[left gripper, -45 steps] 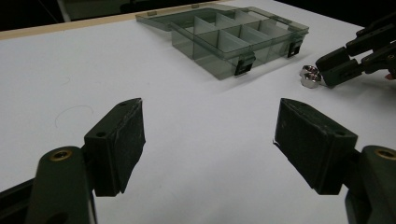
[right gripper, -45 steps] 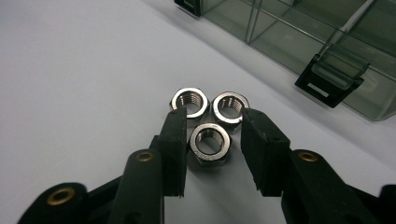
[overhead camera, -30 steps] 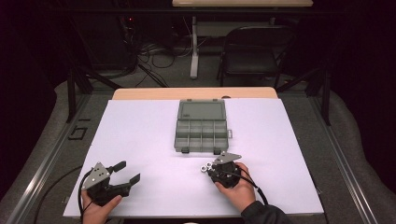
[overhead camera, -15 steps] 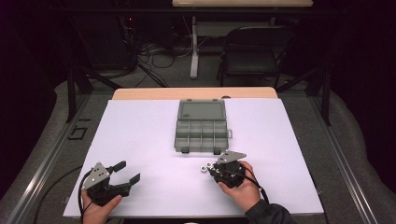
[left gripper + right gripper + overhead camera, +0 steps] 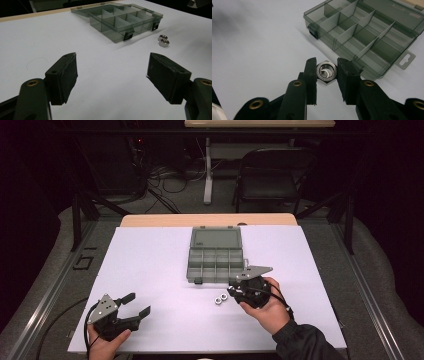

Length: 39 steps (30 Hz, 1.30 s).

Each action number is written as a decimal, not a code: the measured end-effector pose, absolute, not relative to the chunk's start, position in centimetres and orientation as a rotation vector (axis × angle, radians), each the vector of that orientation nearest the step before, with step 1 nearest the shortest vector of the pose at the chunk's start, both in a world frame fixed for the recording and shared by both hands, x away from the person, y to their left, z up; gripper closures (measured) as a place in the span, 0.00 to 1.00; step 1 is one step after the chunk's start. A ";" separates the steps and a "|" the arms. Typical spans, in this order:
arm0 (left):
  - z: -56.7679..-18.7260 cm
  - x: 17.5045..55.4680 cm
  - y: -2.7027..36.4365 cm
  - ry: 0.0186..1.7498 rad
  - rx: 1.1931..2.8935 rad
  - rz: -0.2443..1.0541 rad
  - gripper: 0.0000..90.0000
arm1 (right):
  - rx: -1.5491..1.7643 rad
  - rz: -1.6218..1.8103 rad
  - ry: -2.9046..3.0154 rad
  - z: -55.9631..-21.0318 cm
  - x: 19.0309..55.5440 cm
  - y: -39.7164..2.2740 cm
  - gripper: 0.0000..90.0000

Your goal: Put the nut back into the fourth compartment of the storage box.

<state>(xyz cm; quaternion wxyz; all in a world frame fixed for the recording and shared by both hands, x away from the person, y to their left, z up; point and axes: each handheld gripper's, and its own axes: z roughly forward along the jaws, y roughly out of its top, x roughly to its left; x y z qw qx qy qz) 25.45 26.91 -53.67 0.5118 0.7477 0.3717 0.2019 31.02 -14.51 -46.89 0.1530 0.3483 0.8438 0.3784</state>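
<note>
A smoky grey compartment box (image 5: 215, 255) lies open in the middle of the white table, also seen in the left gripper view (image 5: 122, 20) and the right gripper view (image 5: 367, 32). Two steel nuts (image 5: 220, 299) (image 5: 163, 41) rest side by side on the table just in front of the box. My right gripper (image 5: 234, 292) (image 5: 326, 71) is shut on a third steel nut (image 5: 326, 71), held above the table close to the box's near corner. My left gripper (image 5: 136, 304) (image 5: 112, 72) sits at the front left, open, with nothing between its fingers.
A white sheet (image 5: 150, 270) covers the table, with a wooden strip (image 5: 210, 220) along its far edge. A black chair (image 5: 275, 175) and cables stand on the floor beyond. The box's compartments look bare.
My right gripper has lifted off the table with a nut between its jaws and drawn slightly nearer the box. The left gripper has stayed where it was.
</note>
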 end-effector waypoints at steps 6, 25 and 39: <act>-53.7 25.5 26.9 0.896 1.799 0.485 0.27 | 1.025 1.086 2.410 -45.2 32.9 -14.9 0.78; -53.7 25.5 26.9 0.891 1.806 0.487 0.27 | 1.136 1.016 2.379 -44.3 38.8 -14.9 0.78; -53.7 25.6 26.9 0.882 1.814 0.489 0.27 | 1.295 0.935 2.290 -47.7 43.8 -15.3 0.78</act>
